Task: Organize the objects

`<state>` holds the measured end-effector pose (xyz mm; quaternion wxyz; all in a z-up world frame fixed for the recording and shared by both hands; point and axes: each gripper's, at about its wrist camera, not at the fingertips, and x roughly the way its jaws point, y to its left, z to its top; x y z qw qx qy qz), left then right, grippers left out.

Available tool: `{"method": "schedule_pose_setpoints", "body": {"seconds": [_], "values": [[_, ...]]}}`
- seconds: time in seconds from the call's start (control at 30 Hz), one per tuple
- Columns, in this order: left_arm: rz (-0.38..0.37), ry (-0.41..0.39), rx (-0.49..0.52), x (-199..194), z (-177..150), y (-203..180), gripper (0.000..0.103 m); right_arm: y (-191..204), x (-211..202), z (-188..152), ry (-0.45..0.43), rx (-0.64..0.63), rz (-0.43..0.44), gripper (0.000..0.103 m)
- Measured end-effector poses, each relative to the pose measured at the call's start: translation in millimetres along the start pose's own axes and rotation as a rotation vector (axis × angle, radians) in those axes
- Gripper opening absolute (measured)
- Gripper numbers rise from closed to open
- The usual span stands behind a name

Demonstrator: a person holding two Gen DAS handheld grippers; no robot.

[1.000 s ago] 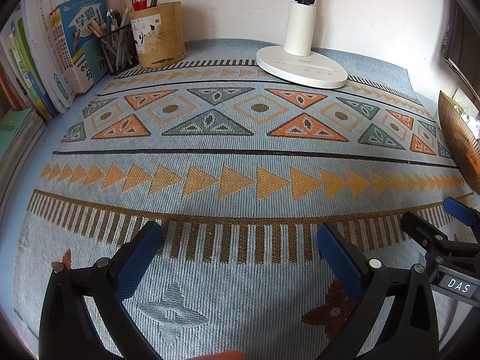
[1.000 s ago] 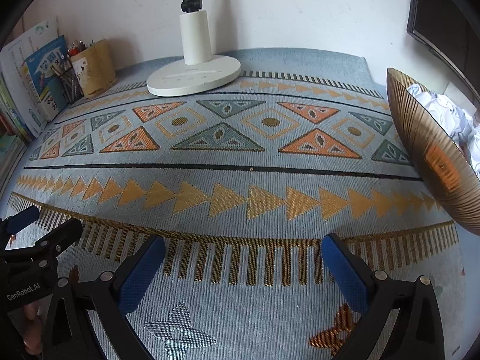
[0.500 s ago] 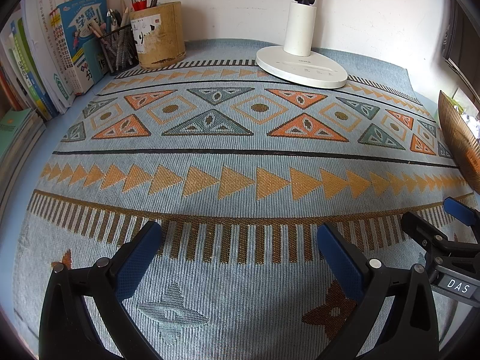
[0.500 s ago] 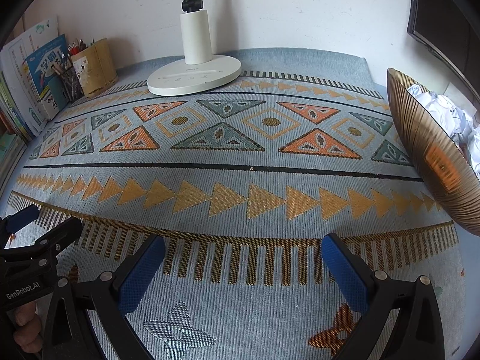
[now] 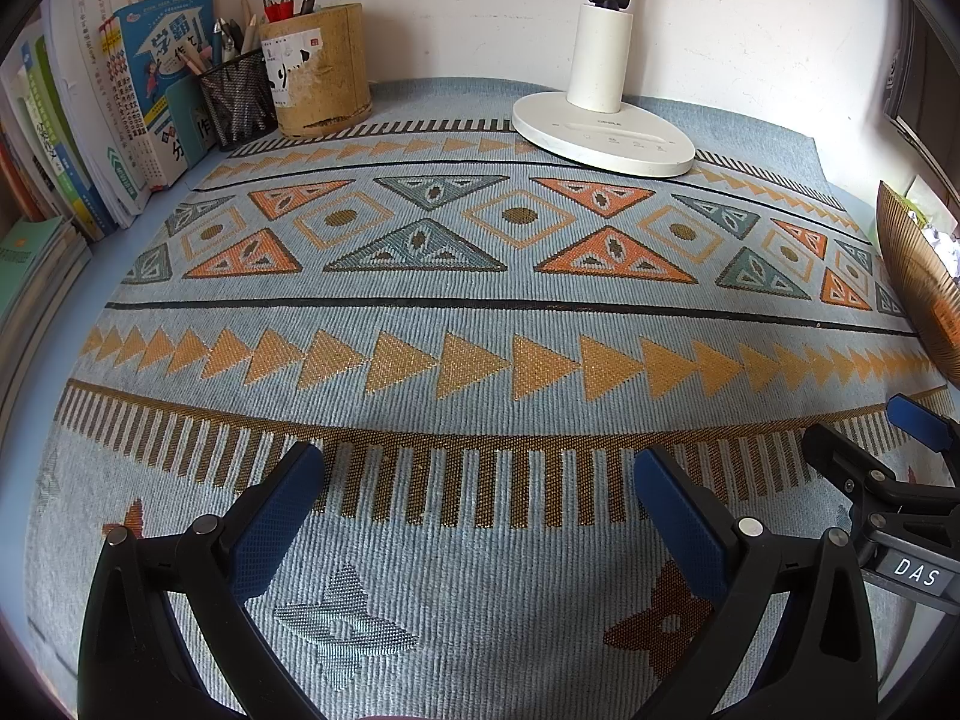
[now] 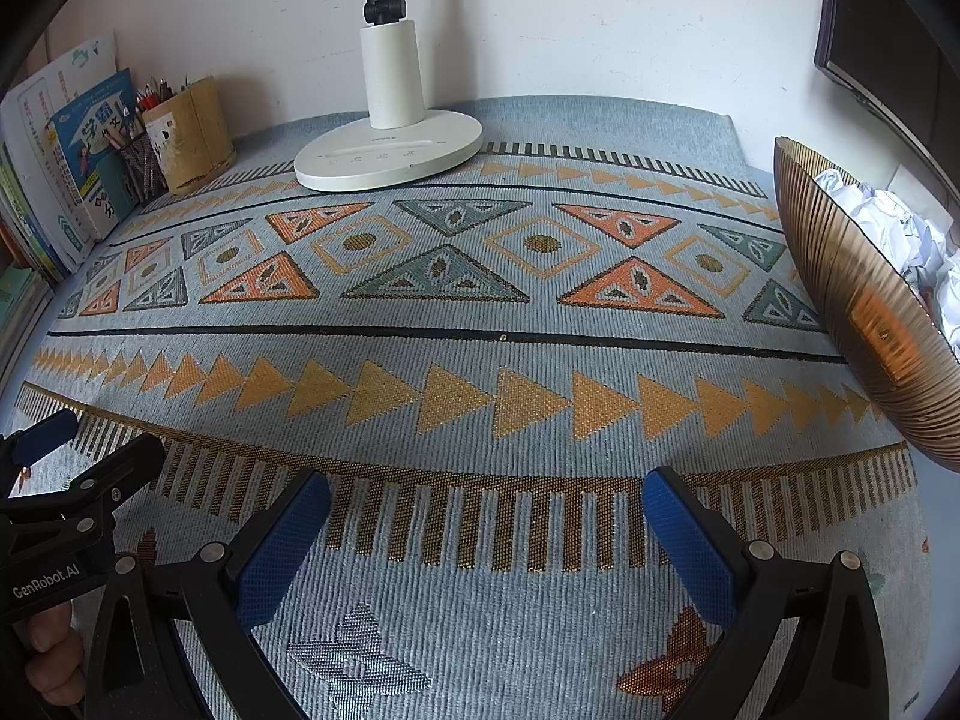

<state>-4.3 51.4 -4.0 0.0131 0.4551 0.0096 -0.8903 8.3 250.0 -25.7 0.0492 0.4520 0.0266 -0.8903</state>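
My left gripper (image 5: 480, 480) is open low over the patterned blue table mat (image 5: 480, 312), with nothing between its blue pads. My right gripper (image 6: 486, 510) is open too, beside it over the same mat (image 6: 480, 312), also empty. Each gripper shows at the edge of the other's view: the right one (image 5: 864, 438) at the lower right, the left one (image 6: 84, 450) at the lower left with a hand on its handle. A ribbed bronze bowl (image 6: 864, 312) with crumpled white paper (image 6: 888, 222) stands at the right edge.
A white desk lamp base (image 5: 600, 132) stands at the back centre. A bamboo pen cup (image 5: 315, 69) and a black mesh pen holder (image 5: 237, 96) sit back left, with books (image 5: 120, 108) leaning along the left. A dark monitor (image 6: 900, 36) hangs at the right.
Almost nothing differs; the right wrist view shifts very slightly and the hand on the left gripper's handle shows a little more.
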Motion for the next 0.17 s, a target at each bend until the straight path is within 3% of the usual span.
{"method": "schedule_pose_setpoints", "body": {"seconds": [0.17], "values": [[0.000, 0.000, 0.000, 0.0, 0.1, 0.0, 0.103, 0.1, 0.1, 0.0, 0.000, 0.000, 0.000, 0.103]]}}
